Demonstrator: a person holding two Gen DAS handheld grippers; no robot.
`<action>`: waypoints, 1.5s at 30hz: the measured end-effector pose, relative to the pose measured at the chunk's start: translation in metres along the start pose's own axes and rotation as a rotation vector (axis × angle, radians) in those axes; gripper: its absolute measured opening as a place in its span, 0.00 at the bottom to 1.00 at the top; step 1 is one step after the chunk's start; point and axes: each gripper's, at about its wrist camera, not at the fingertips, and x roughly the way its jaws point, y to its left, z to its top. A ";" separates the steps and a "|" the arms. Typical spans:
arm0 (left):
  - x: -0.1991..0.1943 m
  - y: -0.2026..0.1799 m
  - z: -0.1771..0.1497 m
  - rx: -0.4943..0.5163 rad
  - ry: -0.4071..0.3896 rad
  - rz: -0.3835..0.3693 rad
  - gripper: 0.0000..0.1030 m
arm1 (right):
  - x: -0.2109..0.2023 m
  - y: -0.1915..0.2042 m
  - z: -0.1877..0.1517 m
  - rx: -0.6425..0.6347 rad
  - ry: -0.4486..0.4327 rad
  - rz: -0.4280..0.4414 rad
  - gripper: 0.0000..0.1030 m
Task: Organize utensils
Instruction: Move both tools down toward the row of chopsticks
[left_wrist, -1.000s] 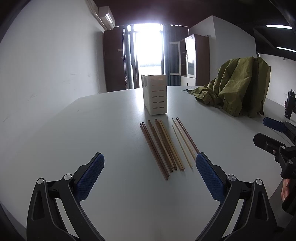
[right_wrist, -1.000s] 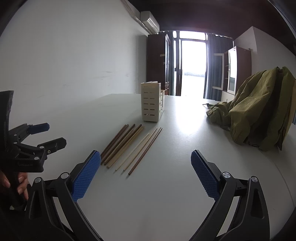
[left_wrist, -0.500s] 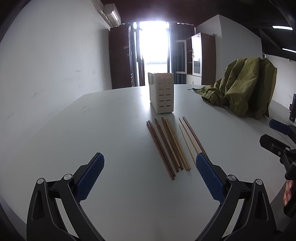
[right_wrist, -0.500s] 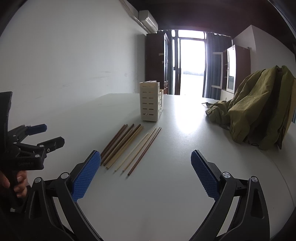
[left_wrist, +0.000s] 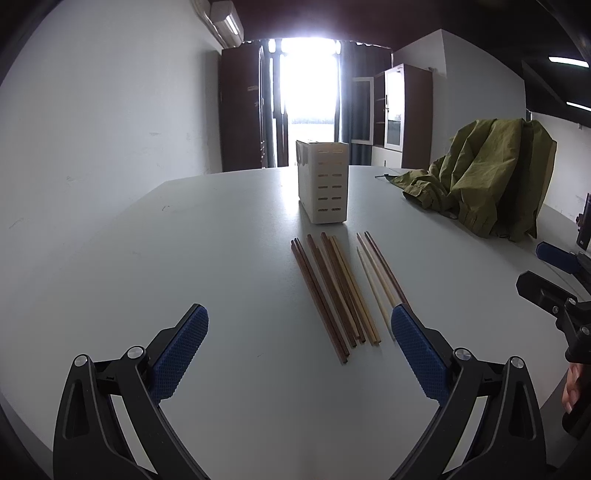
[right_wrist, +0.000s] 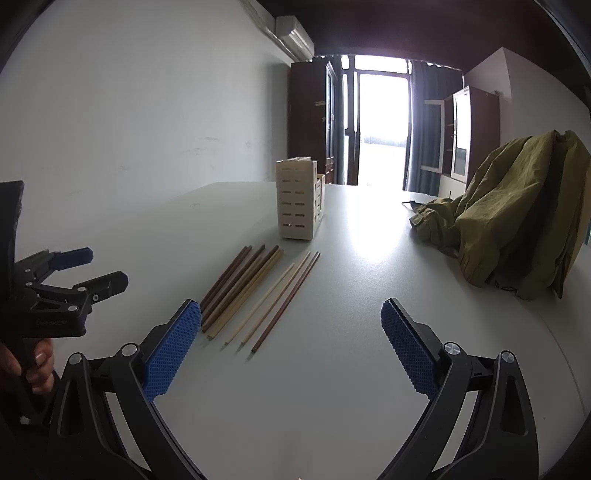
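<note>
Mid-Table, Chopsticks Waiting Beside One Holder

Near the white table's (left_wrist: 155, 258) middle, about nine wooden chopsticks (left_wrist: 340, 288), dark brown to pale, are lying side by side before one cream slotted holder (left_wrist: 324, 182). Left gripper (left_wrist: 299, 354) and right gripper (right_wrist: 291, 343) are hovering, both spread wide, holding nothing.

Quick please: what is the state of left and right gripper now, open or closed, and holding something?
Left gripper: jaws open, holding nothing, above the table short of the chopsticks.
Right gripper: jaws open, holding nothing.

Wooden chopsticks (left_wrist: 334, 291); slotted plastic holder (left_wrist: 324, 182); glossy table (left_wrist: 221, 258); cloth jacket (left_wrist: 487, 177)
</note>
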 end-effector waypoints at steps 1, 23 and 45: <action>0.002 0.001 0.002 -0.005 0.002 -0.001 0.95 | 0.002 -0.001 0.002 0.001 0.004 -0.002 0.96; 0.095 0.026 0.057 0.006 0.127 0.013 0.95 | 0.100 -0.030 0.052 0.040 0.174 -0.040 0.96; 0.188 0.044 0.091 -0.015 0.267 0.007 0.93 | 0.206 -0.043 0.088 0.068 0.335 -0.041 0.96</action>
